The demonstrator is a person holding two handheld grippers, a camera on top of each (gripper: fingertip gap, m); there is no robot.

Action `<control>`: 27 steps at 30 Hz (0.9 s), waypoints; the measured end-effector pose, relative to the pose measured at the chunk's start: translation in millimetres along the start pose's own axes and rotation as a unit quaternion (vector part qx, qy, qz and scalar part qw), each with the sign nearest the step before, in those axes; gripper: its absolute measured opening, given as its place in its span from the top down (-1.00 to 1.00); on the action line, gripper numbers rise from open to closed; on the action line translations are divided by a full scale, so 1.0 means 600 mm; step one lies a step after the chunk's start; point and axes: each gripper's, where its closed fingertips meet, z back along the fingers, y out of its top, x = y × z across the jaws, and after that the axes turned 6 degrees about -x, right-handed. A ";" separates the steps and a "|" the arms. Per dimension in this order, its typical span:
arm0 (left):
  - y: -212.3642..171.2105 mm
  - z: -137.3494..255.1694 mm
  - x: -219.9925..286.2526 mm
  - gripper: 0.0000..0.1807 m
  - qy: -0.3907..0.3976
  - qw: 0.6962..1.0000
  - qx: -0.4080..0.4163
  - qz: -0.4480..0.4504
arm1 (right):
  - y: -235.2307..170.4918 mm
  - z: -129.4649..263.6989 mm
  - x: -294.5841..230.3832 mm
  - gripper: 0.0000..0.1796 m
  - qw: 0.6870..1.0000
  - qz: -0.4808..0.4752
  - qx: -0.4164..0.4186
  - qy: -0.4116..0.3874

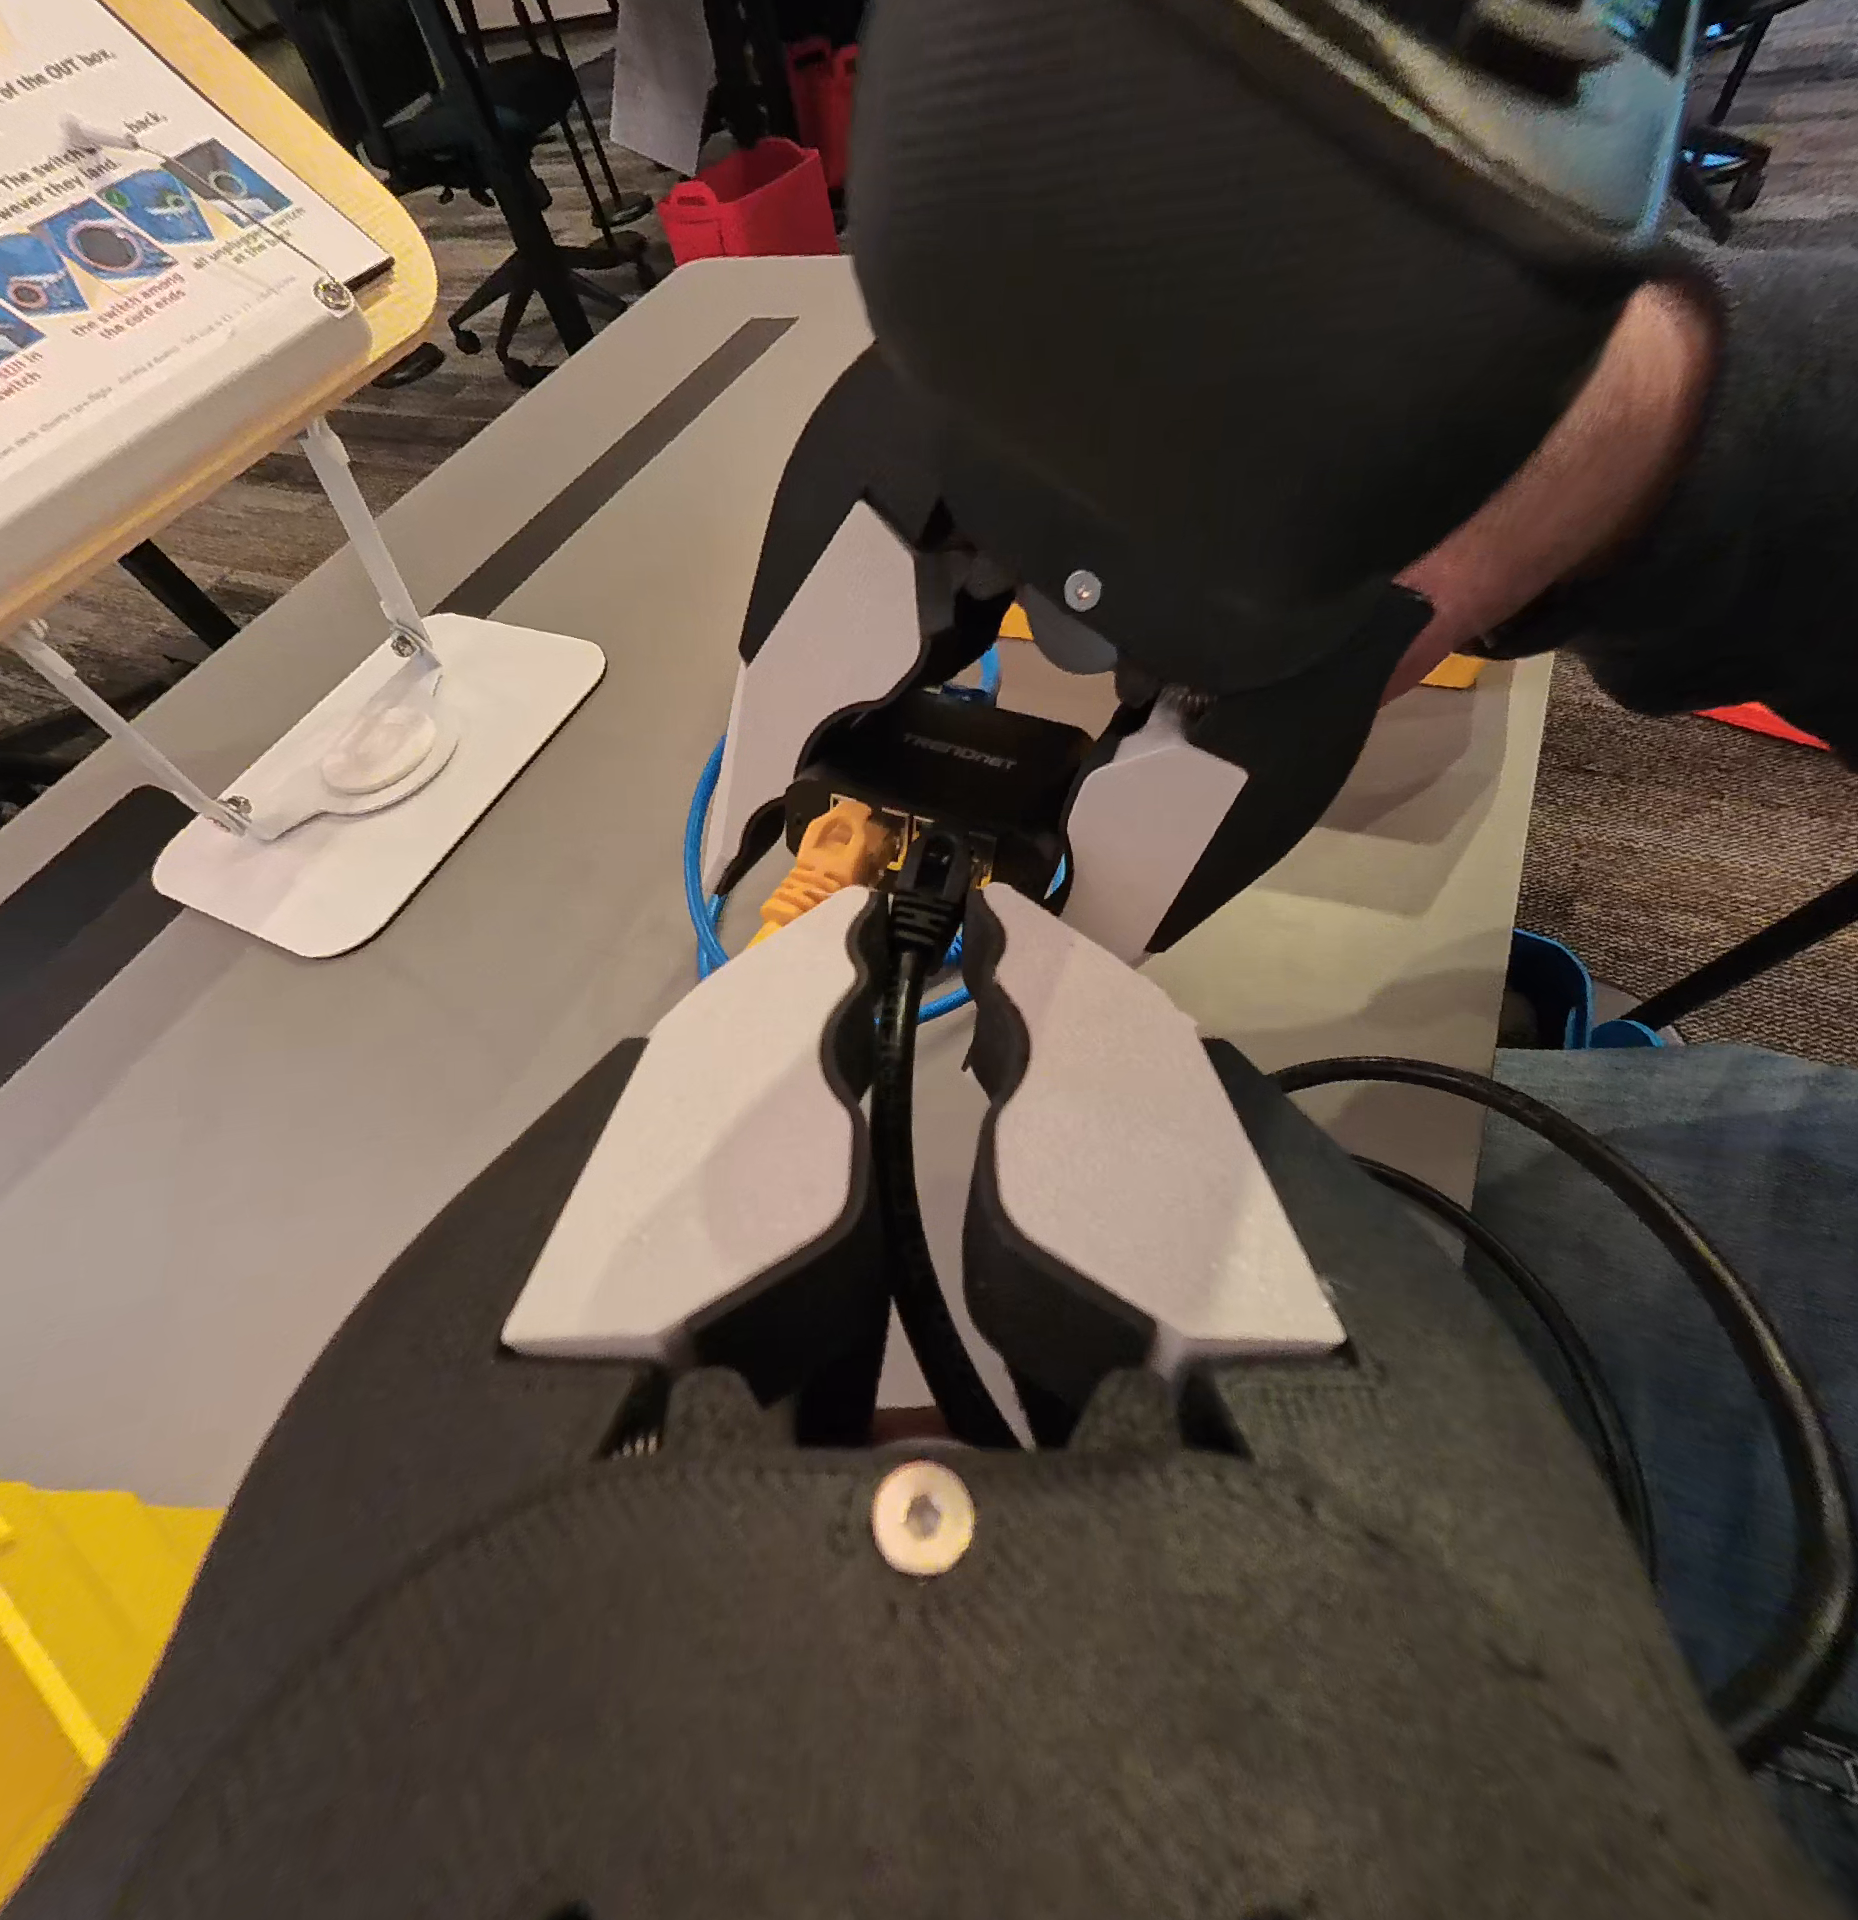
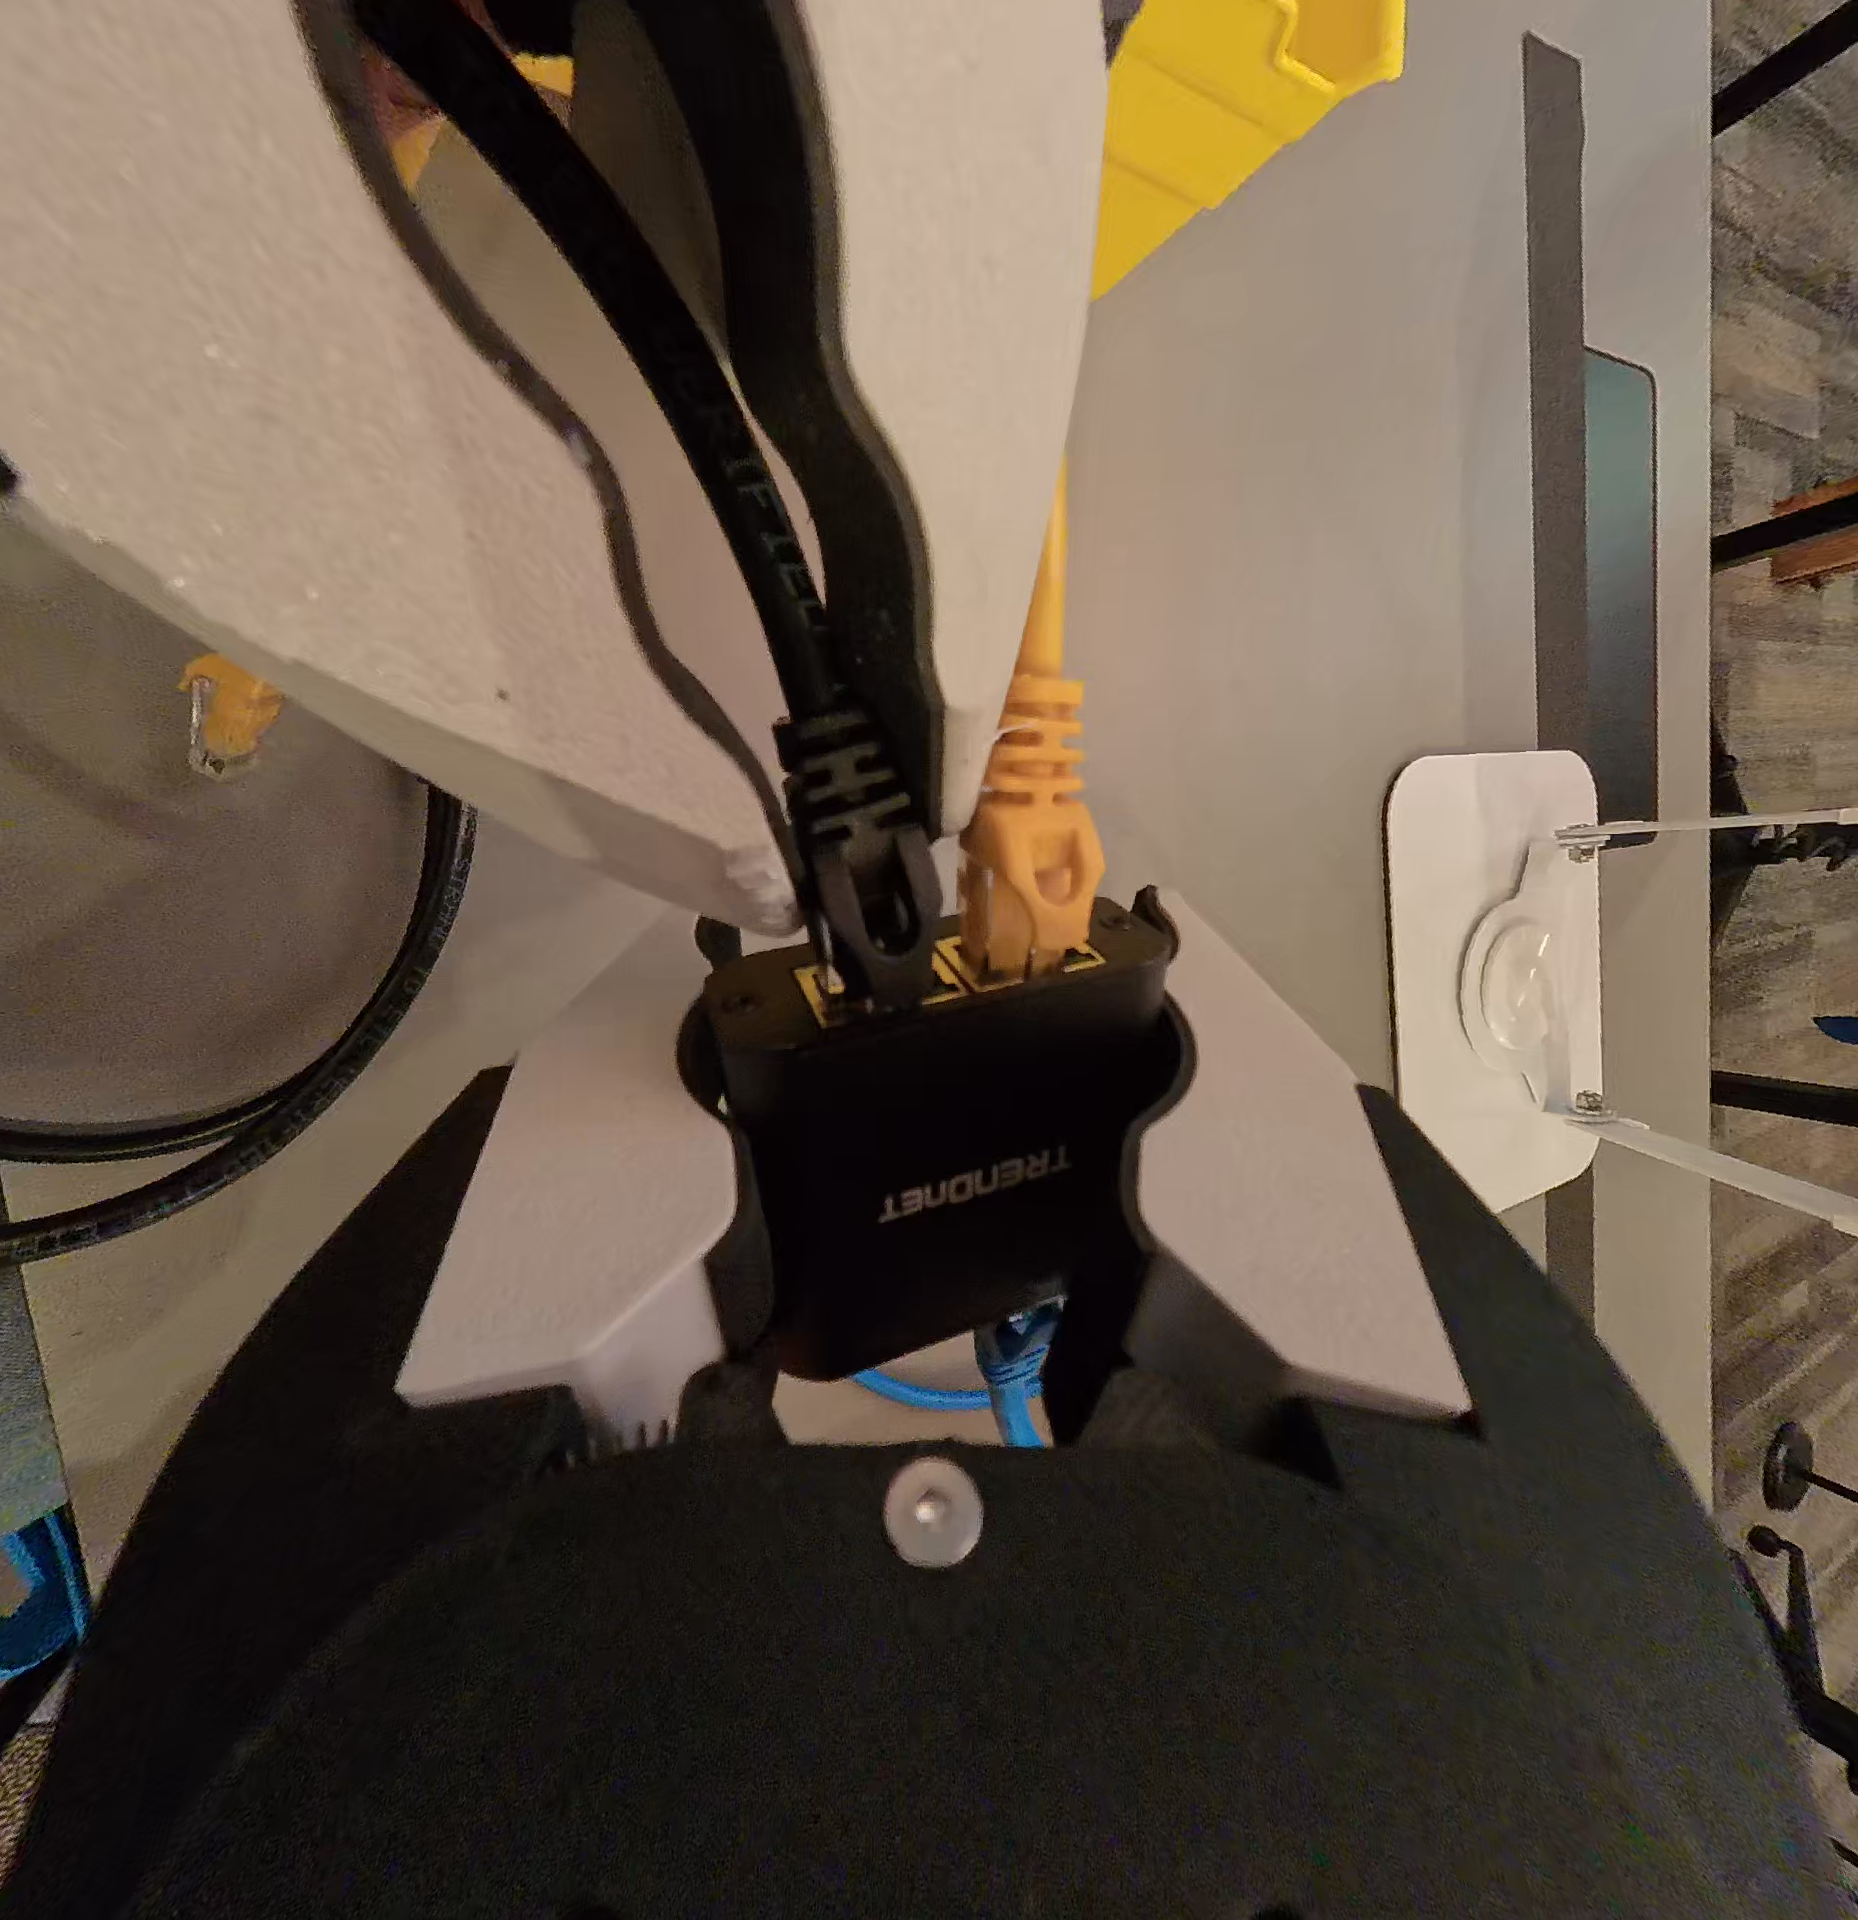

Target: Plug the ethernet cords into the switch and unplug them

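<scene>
Centre frame: right tongs (image 2: 946, 1174) clamp small black plastic network switch (image 2: 935, 1132), ports facing left tongs (image 1: 923, 935), which pinch black ethernet cord (image 1: 904, 1049), plug in port. Orange ethernet cord (image 2: 1029, 831) plugged alongside, above grey bench (image 1: 281, 1091).

The switch (image 2: 946, 1143) hid most of the blue cord (image 2: 1013, 1361); whether the black plug (image 2: 863, 894) sat fully home stayed unclear.

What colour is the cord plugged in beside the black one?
Orange-yellow cord, seated in the switch next to the black cord; clearest in the right wrist view.
</scene>
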 end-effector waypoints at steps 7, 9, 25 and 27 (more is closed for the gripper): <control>-0.007 -0.005 -0.003 0.85 -0.014 1.000 -0.019 0.002 | -0.005 -0.007 0.002 0.16 1.000 0.000 -0.002 -0.001; -0.001 -0.001 -0.005 0.85 -0.017 1.000 -0.011 0.007 | -0.002 -0.001 0.007 0.16 1.000 -0.005 0.002 -0.006; 0.086 0.121 -0.090 0.75 0.083 0.992 0.093 0.016 | -0.031 0.042 0.066 0.16 0.995 -0.097 -0.006 -0.036; 0.100 0.145 -0.101 0.75 0.102 0.988 0.116 0.017 | -0.038 0.056 0.085 0.16 0.992 -0.119 -0.007 -0.048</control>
